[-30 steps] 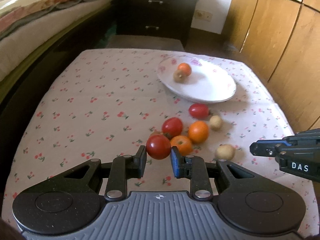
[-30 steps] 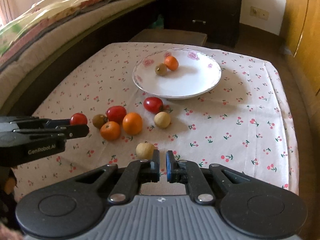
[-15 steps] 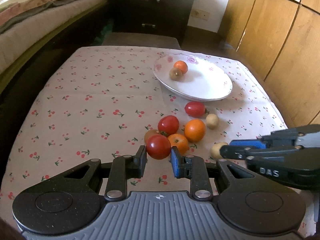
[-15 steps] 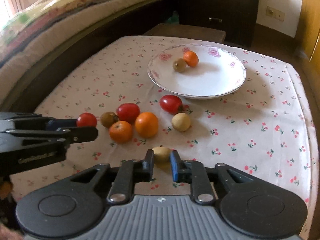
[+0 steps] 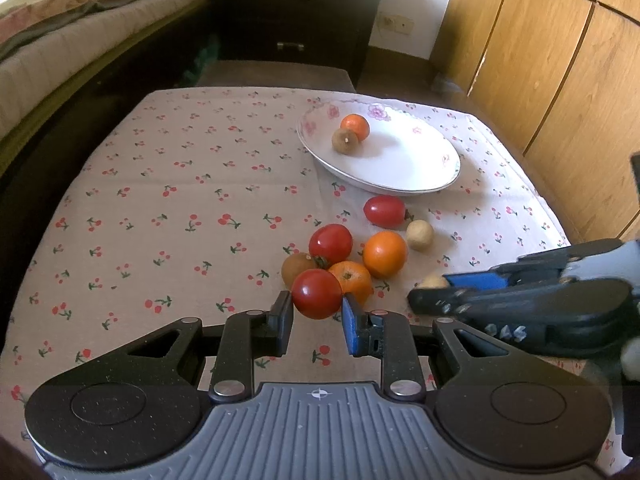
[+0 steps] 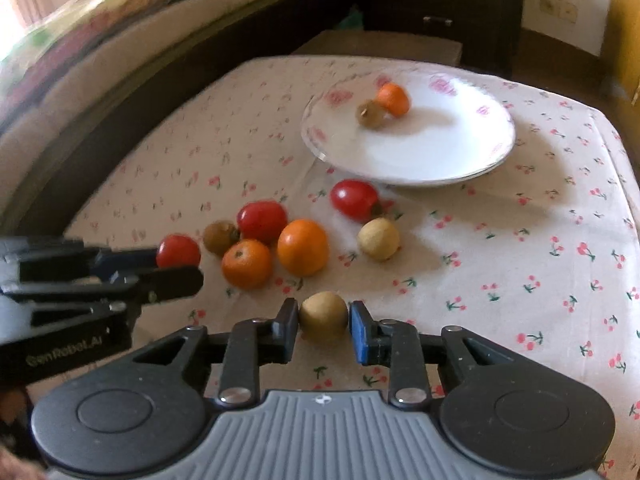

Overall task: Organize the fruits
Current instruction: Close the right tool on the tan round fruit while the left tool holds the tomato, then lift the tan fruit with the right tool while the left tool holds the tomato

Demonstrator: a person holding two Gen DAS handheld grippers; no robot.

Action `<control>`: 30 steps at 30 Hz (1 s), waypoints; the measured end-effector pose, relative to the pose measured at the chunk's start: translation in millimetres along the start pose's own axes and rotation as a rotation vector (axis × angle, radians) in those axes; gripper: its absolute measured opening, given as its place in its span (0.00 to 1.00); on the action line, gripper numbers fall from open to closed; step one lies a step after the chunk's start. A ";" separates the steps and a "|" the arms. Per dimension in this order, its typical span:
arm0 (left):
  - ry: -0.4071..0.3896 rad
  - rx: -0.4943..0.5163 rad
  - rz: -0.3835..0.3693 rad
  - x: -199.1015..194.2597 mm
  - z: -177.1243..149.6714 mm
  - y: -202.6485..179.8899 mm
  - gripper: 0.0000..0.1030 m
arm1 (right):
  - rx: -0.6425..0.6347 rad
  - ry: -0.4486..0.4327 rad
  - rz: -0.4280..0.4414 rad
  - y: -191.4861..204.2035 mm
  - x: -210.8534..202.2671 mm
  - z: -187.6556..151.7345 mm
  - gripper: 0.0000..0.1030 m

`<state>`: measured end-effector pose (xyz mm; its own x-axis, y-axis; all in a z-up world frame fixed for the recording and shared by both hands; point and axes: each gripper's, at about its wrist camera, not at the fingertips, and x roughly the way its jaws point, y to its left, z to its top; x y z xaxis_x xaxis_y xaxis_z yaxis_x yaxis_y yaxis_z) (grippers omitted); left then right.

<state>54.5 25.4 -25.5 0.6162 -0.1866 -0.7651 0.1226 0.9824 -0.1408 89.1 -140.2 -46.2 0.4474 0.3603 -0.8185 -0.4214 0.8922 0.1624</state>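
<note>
Fruit lies scattered on a table covered with a cherry-print cloth [image 5: 168, 208]. The left gripper [image 5: 317, 318] pinches a round red tomato [image 5: 317, 294] between its two pads, and the tomato seems to be lifted a little above the cloth (its underside is not clear in the view). The right gripper [image 6: 324, 322] is low over the cloth with a small tan fruit [image 6: 323, 315] between its fingers; its jaws are opening, and a narrow gap shows on each side of the fruit, so the pads do not press on it.

Just beyond the held tomato sits a loose group: a brown fruit [image 5: 298, 268], a second red tomato [image 5: 330, 243], a small orange with a green stem end [image 5: 351, 278] and a bigger smooth orange [image 5: 385, 253], close together and partly touching. A long red tomato [image 5: 385, 211] and another pale tan fruit [image 5: 420, 235] lie a little further, near the plate.

The white plate [image 5: 408, 160], with pink flowers on its rim, stands at the far right part of the table. On it rest a small orange fruit [image 5: 355, 127] and a brown one [image 5: 345, 141], touching each other near the far left edge.

Beside the table is a bed [image 5: 80, 40], behind it a dark drawer cabinet [image 5: 296, 20], and on the right a wooden wardrobe [image 5: 552, 60].
</note>
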 end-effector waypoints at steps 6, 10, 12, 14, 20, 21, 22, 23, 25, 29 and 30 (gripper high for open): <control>0.003 0.000 0.005 2.5 1.0 -1.6 0.33 | -0.017 -0.003 -0.060 3.5 0.0 -1.4 0.28; -0.005 0.019 0.008 1.6 2.6 -7.6 0.33 | -0.018 -0.004 -0.065 3.2 -4.1 -1.9 0.28; -0.012 0.031 0.012 -0.1 3.9 -11.3 0.32 | -0.024 -0.018 -0.075 4.9 -9.9 -1.7 0.28; -0.021 0.039 0.017 -1.7 6.2 -14.7 0.32 | -0.022 -0.032 -0.085 4.9 -15.8 0.0 0.28; -0.047 0.070 0.034 -5.3 14.1 -25.2 0.32 | -0.006 -0.062 -0.095 1.9 -25.8 3.9 0.28; -0.049 0.077 0.037 -5.2 14.8 -27.0 0.31 | -0.004 -0.063 -0.096 1.0 -26.5 4.0 0.28; -0.050 0.079 0.037 -5.0 15.3 -27.7 0.31 | 0.002 -0.064 -0.095 -0.3 -26.9 4.1 0.28; -0.048 0.073 0.032 -4.6 15.9 -26.5 0.31 | 0.008 -0.063 -0.096 -2.0 -27.2 4.0 0.28; -0.040 0.045 0.024 -2.6 15.9 -20.0 0.31 | 0.018 -0.063 -0.098 -6.0 -27.8 3.3 0.28; -0.023 -0.069 -0.004 -1.2 15.4 6.7 0.31 | 0.035 -0.060 -0.091 -9.9 -27.2 2.5 0.28; -0.020 -0.095 -0.009 -1.2 15.3 14.2 0.32 | 0.037 -0.058 -0.090 -10.6 -26.4 2.7 0.28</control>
<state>67.4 39.5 -16.9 0.6311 -0.1942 -0.7510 0.0541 0.9768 -0.2071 83.8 -158.4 -24.8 0.5275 0.2927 -0.7975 -0.3485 0.9307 0.1111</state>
